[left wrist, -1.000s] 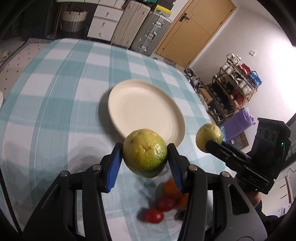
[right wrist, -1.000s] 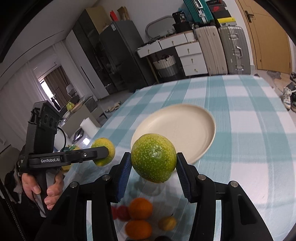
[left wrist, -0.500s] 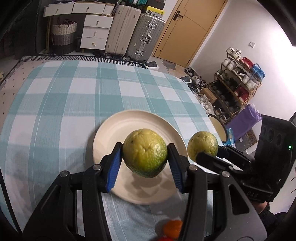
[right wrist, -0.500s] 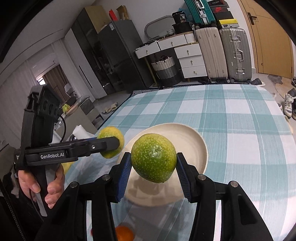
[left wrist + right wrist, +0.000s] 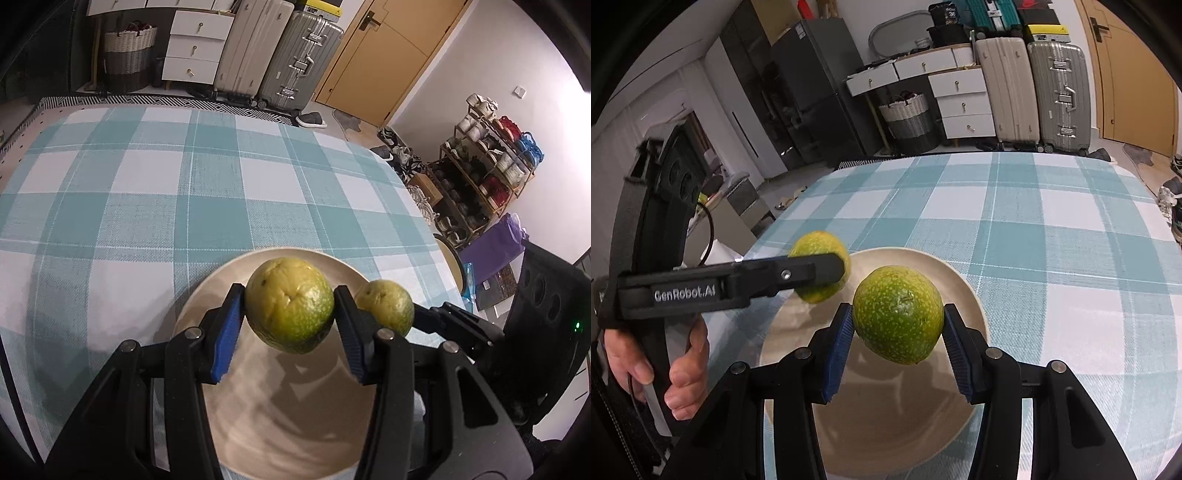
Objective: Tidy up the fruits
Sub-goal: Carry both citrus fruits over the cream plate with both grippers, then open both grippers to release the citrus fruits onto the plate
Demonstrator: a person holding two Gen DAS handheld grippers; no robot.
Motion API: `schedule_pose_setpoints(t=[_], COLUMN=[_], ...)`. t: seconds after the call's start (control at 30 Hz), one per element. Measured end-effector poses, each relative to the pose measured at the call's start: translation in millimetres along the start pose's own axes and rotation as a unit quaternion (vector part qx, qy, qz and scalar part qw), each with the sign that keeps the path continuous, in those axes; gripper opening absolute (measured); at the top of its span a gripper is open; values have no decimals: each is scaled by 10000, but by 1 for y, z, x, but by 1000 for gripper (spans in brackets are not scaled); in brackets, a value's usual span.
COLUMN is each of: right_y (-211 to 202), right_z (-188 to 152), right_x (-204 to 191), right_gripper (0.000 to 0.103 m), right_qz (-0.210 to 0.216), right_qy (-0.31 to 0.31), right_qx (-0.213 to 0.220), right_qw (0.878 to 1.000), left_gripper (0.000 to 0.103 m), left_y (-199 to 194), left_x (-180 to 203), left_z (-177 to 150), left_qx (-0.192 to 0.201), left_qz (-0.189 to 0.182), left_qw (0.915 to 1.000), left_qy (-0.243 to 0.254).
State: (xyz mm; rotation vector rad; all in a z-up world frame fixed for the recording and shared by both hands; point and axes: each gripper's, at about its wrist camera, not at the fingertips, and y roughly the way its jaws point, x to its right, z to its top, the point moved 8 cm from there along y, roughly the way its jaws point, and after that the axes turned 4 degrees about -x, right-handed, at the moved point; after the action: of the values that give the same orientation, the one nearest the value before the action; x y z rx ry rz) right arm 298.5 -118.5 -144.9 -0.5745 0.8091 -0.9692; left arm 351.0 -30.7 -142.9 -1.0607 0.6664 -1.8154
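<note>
Two tongs, left tongs and right tongs, each clamp one green fruit above one plate.

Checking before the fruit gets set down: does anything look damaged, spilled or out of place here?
Nothing stands out. Each claw, left and right, grips a whole green fruit, yellowish and greener, above the bare cream plate. The checked tablecloth lies flat, nothing spilled.

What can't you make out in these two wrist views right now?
- Near part of the plate: left wrist view, hidden behind the left gripper and its green fruit.
- Yellow-green fruit in the right wrist view: blurred, half covered by the left gripper's fingers.
- Shelf items: too small.
</note>
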Motion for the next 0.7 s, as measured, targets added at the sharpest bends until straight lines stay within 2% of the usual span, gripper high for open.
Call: schedule_pose_setpoints(t=[0.23, 0.43, 0.5, 0.63, 0.7], right_y=[17, 24, 23, 10, 0], right_z=[4, 3, 5, 10, 11], right_x=[7, 6, 8, 9, 10], right_gripper=[49, 50, 51, 64, 64], right_qz=[8, -40, -69, -112, -158], right_qy=[18, -37, -19, 2, -1], right_qx=[-75, -109, 0, 261, 409], right_qw=[10000, 9999, 10000, 9996, 9990], left_gripper=[46, 47, 47, 55, 56], left_y=[25, 35, 32, 21, 13], left_x=[-8, -4, -1, 6, 6], left_z=[5, 5, 6, 10, 10], left_qx=[-210, -269, -200, -85, -4], left_qz=[-79, -134, -87, -74, -57], left_qw=[9997, 9995, 9997, 9998, 9998], left_qy=[-74, -7, 69, 187, 164])
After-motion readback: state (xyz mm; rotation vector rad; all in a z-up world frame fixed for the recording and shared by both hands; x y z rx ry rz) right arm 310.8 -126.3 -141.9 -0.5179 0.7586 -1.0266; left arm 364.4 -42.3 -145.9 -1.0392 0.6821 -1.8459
